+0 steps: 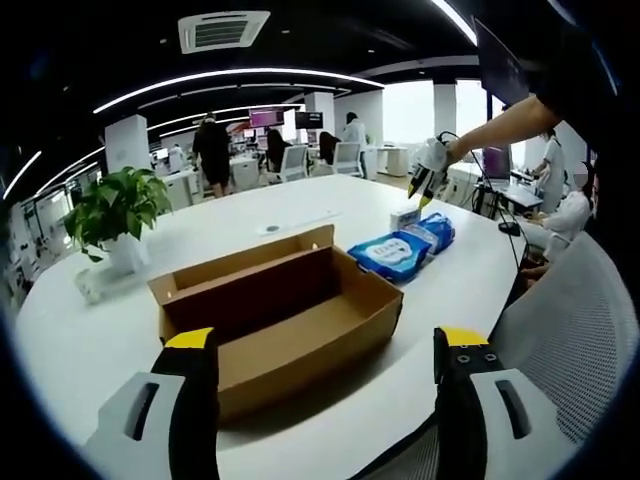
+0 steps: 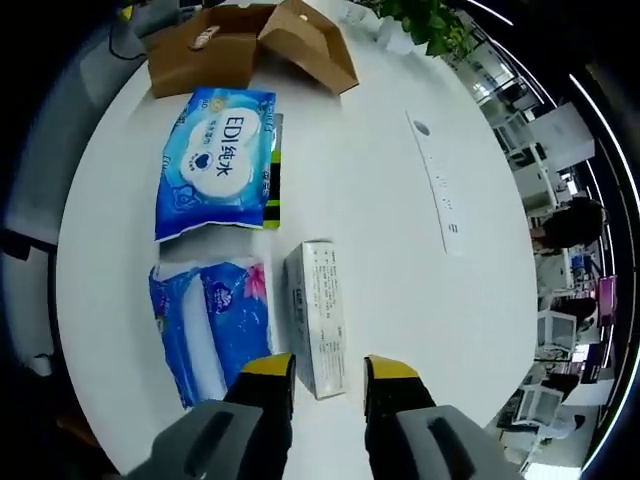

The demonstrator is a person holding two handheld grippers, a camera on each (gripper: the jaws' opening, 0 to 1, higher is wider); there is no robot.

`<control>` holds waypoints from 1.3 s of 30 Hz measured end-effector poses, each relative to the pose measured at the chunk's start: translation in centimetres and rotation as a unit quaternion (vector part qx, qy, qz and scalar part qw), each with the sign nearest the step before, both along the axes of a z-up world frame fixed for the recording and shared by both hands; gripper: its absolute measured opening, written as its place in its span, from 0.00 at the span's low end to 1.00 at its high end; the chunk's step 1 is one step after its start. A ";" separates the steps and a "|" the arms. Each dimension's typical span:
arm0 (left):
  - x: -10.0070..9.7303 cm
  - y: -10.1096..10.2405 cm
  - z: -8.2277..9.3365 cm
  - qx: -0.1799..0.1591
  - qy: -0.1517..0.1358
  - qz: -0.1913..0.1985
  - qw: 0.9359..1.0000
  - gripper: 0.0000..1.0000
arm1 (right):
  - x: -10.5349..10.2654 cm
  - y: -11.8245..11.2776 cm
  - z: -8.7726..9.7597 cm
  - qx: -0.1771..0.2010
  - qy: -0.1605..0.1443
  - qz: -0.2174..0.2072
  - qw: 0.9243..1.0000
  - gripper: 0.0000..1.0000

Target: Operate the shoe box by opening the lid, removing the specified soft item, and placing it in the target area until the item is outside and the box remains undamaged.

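Left gripper view: a leafy green potted plant stands far left on the white oval table; the open brown cardboard shoe box lies between the wide-open, empty left gripper jaws, and light-blue soft wipes packs sit just right of it. Right gripper view: the right gripper, parted and holding nothing, hovers over a small white carton beside a blue tissue pack

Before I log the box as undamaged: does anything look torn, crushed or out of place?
Nothing stands out. The cardboard box sits open and intact on the white table; the wipes pack, tissue pack and small carton lie outside it.
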State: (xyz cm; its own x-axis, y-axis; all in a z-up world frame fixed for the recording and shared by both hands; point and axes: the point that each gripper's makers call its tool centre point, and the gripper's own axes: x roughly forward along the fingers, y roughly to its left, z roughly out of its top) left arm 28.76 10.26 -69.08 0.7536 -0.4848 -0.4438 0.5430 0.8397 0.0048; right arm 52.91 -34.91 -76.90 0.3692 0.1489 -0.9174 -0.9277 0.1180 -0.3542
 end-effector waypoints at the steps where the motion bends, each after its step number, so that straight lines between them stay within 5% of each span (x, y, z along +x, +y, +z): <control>1: 0.0 0.0 0.1 -0.003 -0.001 0.001 1.000 0.93 | -0.1 0.1 0.2 0.003 -0.001 -0.003 1.000 0.27; 10: -0.1 -0.1 0.4 -0.009 -0.005 -0.002 1.000 0.92 | -3.0 2.2 2.3 0.061 -0.014 -0.045 0.997 0.37; 27: -0.6 -0.8 0.6 -0.011 -0.008 -0.021 1.000 0.90 | -9.6 6.2 5.1 0.162 -0.028 -0.126 0.978 0.63; 34: -0.3 -0.3 0.7 -0.030 0.004 -0.011 0.999 0.90 | -11.9 6.8 5.4 0.195 -0.029 -0.164 0.967 0.70; 39: 0.3 0.0 1.0 -0.050 0.018 -0.010 0.999 0.90 | -13.3 7.5 5.8 0.236 -0.036 -0.202 0.950 0.80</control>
